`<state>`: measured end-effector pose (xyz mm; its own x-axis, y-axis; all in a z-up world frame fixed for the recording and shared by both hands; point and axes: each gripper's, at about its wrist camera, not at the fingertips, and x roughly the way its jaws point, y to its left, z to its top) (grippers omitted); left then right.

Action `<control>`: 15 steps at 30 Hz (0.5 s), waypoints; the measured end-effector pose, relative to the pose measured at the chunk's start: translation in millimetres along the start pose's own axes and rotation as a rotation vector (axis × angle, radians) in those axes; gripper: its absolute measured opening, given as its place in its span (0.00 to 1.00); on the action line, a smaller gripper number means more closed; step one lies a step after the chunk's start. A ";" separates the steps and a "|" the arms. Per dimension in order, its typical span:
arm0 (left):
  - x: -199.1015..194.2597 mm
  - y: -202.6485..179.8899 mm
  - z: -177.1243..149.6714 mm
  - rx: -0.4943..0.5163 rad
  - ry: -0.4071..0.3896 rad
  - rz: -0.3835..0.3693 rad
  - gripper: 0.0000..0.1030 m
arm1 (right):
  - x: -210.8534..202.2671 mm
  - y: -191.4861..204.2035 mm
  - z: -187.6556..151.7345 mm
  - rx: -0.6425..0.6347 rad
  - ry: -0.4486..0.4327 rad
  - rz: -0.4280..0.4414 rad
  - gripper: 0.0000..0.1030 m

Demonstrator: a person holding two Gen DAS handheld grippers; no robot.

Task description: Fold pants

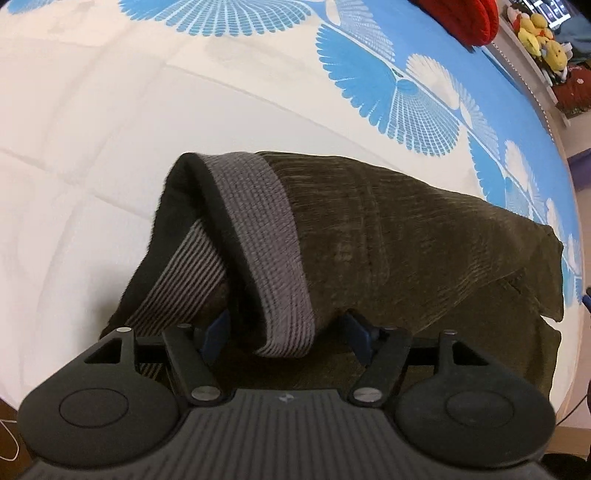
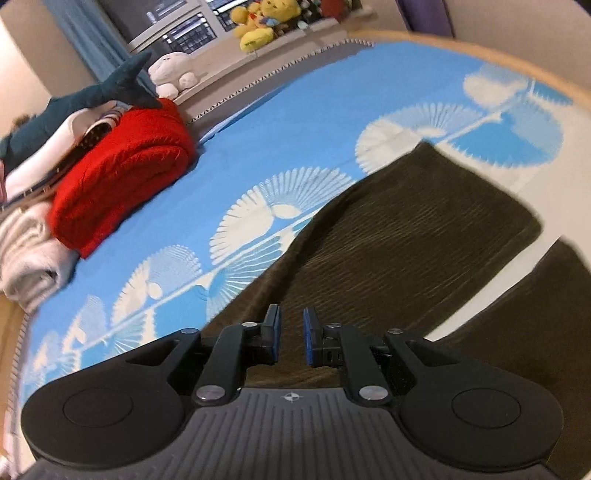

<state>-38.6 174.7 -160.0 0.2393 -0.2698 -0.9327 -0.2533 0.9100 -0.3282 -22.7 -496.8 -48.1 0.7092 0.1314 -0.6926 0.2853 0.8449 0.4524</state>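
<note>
Dark olive corduroy pants (image 1: 424, 240) lie folded on the bed cover (image 1: 92, 147). Their grey ribbed waistband (image 1: 266, 229) is turned over and hangs toward the camera. My left gripper (image 1: 288, 332) stands wide open just above the pants. The waistband's end drops between its blue pads, touching neither. In the right wrist view the pants (image 2: 406, 229) stretch away to the upper right, with a second layer at the right edge. My right gripper (image 2: 291, 328) hovers close over the fabric. Its pads stand a narrow gap apart with nothing pinched between them.
A red folded blanket (image 2: 122, 177), pale folded blankets (image 2: 29, 266) and a shark plush (image 2: 74, 103) are piled at the bed's far left. Yellow plush toys (image 2: 258, 26) sit on a ledge behind. The bed's wooden edge (image 2: 517, 66) curves at upper right.
</note>
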 end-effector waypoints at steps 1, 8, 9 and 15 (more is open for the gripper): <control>1.7 -3.3 -0.2 0.005 0.004 0.006 0.71 | 7.7 -0.6 0.8 0.033 0.011 0.014 0.28; 7.2 -5.2 4.9 0.074 0.001 0.075 0.45 | 76.8 16.7 -0.7 0.150 0.104 0.089 0.31; 4.6 -5.9 4.7 0.093 -0.012 0.078 0.41 | 87.9 19.7 -1.1 0.160 0.119 0.090 0.31; -15.7 -10.2 6.9 0.133 -0.113 0.074 0.27 | 142.1 31.7 -7.7 0.205 0.179 0.049 0.31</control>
<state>-33.3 171.8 -141.0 0.3306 -0.1698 -0.9284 -0.1501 0.9617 -0.2293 82.2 -447.4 -136.5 0.6056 0.2740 -0.7471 0.3912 0.7151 0.5794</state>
